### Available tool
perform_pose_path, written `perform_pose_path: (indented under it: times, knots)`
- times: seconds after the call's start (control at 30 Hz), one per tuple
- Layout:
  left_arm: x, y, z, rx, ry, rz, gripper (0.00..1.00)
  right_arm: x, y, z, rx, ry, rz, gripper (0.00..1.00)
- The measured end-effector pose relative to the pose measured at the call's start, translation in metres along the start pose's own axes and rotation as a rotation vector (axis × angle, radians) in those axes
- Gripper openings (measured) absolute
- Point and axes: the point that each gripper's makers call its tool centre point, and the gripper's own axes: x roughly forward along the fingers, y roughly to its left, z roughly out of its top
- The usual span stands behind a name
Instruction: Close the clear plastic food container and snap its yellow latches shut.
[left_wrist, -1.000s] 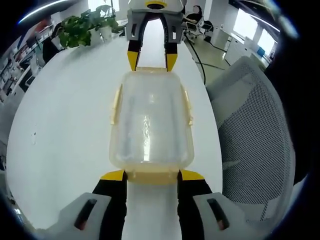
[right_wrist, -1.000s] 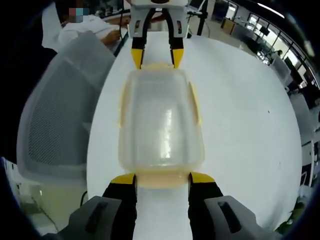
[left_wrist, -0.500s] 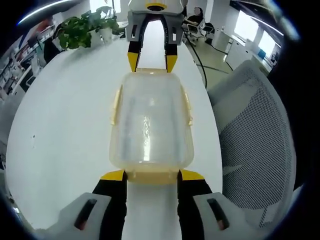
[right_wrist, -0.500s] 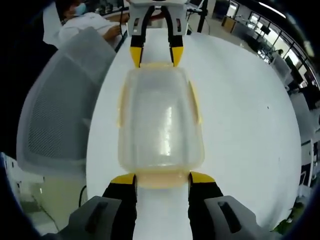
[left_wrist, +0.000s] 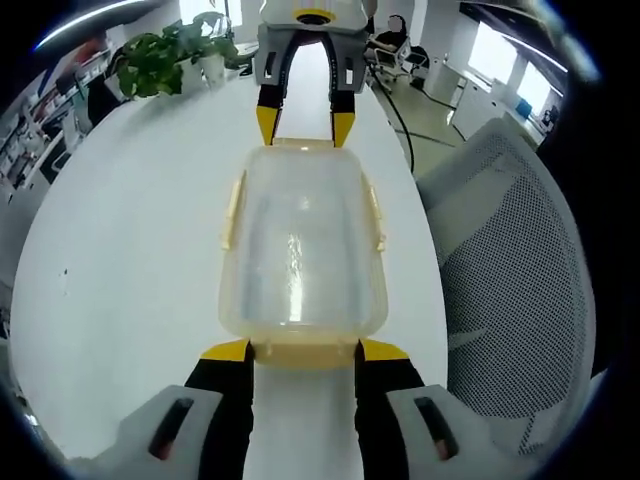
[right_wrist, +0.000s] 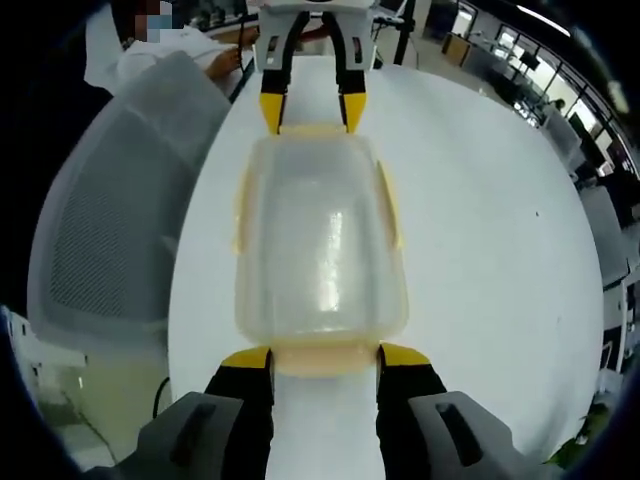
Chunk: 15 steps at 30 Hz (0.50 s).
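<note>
The clear plastic container (left_wrist: 300, 245) lies on the white table (left_wrist: 120, 230) with its lid on. Yellow side latches (left_wrist: 232, 208) stick out a little along both long sides. My left gripper (left_wrist: 305, 352) is open, its yellow-tipped fingers flanking the near end latch (left_wrist: 305, 355). At the far end my right gripper (left_wrist: 303, 125) is open too, straddling the other end. In the right gripper view, the container (right_wrist: 320, 250) runs from my right gripper (right_wrist: 325, 358) to my left gripper (right_wrist: 312, 110); a side latch (right_wrist: 390, 205) shows on its long edge.
A grey mesh office chair (left_wrist: 510, 250) stands close against the table's edge beside the container, also seen as the chair (right_wrist: 100, 230) in the right gripper view. A potted plant (left_wrist: 155, 60) stands at the table's far end. A person (right_wrist: 190, 45) sits beyond the chair.
</note>
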Motion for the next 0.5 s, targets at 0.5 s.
perform_pose_path:
  times: [0.5]
  knots:
    - [0.0029,0.0008,0.0003,0.011,0.002,0.006,0.39,0.003,0.0001,-0.0026,0.002,-0.019,0.015,0.39]
